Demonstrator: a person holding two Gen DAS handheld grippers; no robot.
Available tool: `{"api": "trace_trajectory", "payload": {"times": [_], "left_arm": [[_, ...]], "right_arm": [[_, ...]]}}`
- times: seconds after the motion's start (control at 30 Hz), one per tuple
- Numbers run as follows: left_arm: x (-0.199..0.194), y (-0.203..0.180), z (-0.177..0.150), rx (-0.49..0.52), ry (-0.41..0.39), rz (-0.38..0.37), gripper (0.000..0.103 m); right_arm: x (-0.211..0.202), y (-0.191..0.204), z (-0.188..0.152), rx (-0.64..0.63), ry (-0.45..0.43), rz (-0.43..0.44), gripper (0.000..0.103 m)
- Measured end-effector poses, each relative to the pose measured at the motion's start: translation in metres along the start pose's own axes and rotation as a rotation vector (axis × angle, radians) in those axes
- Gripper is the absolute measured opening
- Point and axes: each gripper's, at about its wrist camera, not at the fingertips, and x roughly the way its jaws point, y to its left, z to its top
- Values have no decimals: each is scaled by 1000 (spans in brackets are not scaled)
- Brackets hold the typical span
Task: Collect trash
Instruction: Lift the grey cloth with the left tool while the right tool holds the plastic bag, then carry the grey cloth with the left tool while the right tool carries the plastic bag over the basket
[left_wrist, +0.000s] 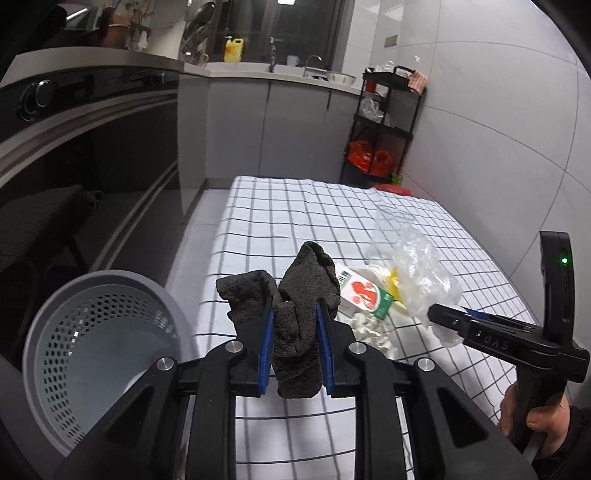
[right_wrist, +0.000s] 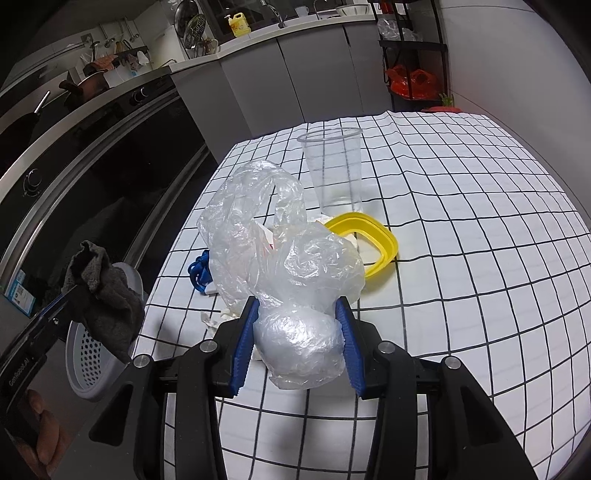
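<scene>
The left gripper (left_wrist: 295, 328) has its blue pads pressed together on a dark grey rag (left_wrist: 299, 314), which bunches up above the fingers and hangs a little below them, in the lower middle of the left wrist view. In the lower left of that view a grey perforated bin (left_wrist: 92, 354) stands on the floor just beside the edge of the table (left_wrist: 280, 221), whose cloth is white with a black grid.

The right gripper (right_wrist: 297, 339) pinches a crumpled clear plastic bag (right_wrist: 295, 295); the wad fills the gap between the pads and the rest of the bag billows up toward the middle of the right wrist view. In the left wrist view this gripper enters from the right edge, with the hand (left_wrist: 532, 421) around its handle at the lower right.

More trash lies on the cloth. A red, white and green carton (left_wrist: 364, 293) sits just right of the rag, with white scraps (left_wrist: 371, 328) below it. Behind the bag, a yellow lid frame (right_wrist: 373, 243) lies flat, and a clear plastic cup (right_wrist: 334, 170) stands upright just above it. A blue tangle (right_wrist: 199, 271) peeks out at the bag's left side; what it is I cannot tell.
</scene>
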Motion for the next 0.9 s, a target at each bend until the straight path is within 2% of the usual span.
{"api": "trace_trajectory", "payload": {"times": [0.23, 0.63, 0.9], "left_arm": [[-19, 39, 5, -38, -25, 118, 21], [-40, 117, -6, -97, 3, 326, 21], [-36, 151, -13, -155, 40, 395, 21]], "right_arm": [[1, 40, 4, -40, -15, 78, 41], [29, 157, -7, -203, 25, 249, 41], [58, 201, -18, -241, 91, 305, 41]]}}
